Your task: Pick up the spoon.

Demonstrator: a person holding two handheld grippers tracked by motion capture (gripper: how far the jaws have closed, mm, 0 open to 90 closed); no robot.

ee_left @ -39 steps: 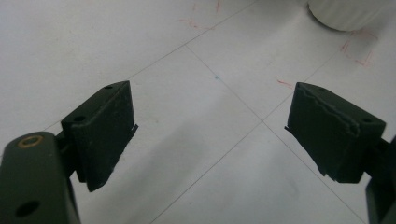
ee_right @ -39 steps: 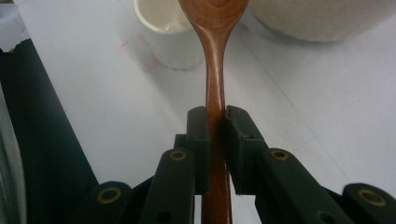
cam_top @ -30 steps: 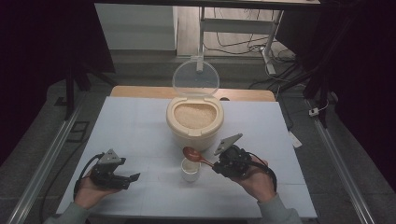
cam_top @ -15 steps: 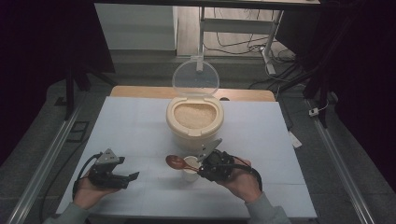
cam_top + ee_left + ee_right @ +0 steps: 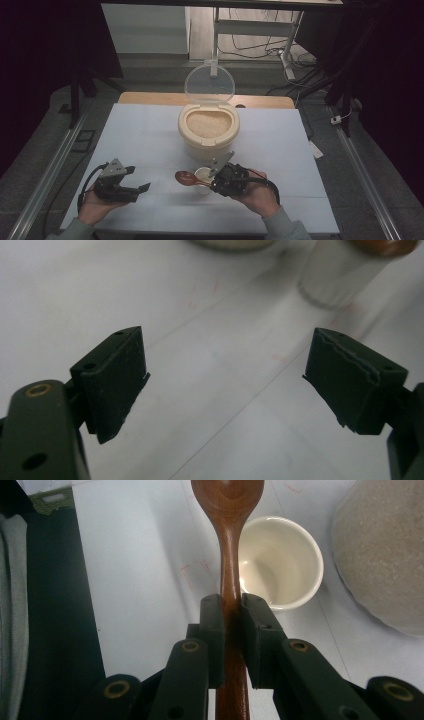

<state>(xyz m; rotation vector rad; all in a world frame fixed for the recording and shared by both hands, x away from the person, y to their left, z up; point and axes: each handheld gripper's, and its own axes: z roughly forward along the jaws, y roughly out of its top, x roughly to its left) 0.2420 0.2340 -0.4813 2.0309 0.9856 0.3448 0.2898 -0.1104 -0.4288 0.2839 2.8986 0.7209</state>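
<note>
My right gripper (image 5: 216,181) (image 5: 232,611) is shut on the handle of a brown wooden spoon (image 5: 185,177) (image 5: 228,510). The spoon's bowl points left, held just left of a small white cup (image 5: 204,174) (image 5: 280,562) that looks empty. Behind the cup stands a cream rice container (image 5: 208,127) (image 5: 385,550) full of grains, its clear lid (image 5: 209,84) raised upright. At the front left of the white table (image 5: 140,135), my left gripper (image 5: 140,181) (image 5: 225,385) is open, with nothing between its jaws; the cup (image 5: 340,275) is ahead of it to the right.
A wooden board (image 5: 150,98) lies under the table's far edge. Metal rails (image 5: 45,185) run along both sides of the table. A desk frame with cables (image 5: 260,30) stands behind.
My right gripper has swung the spoon leftward and lower, from beside the container's front to just past the cup. The left gripper stayed put.
</note>
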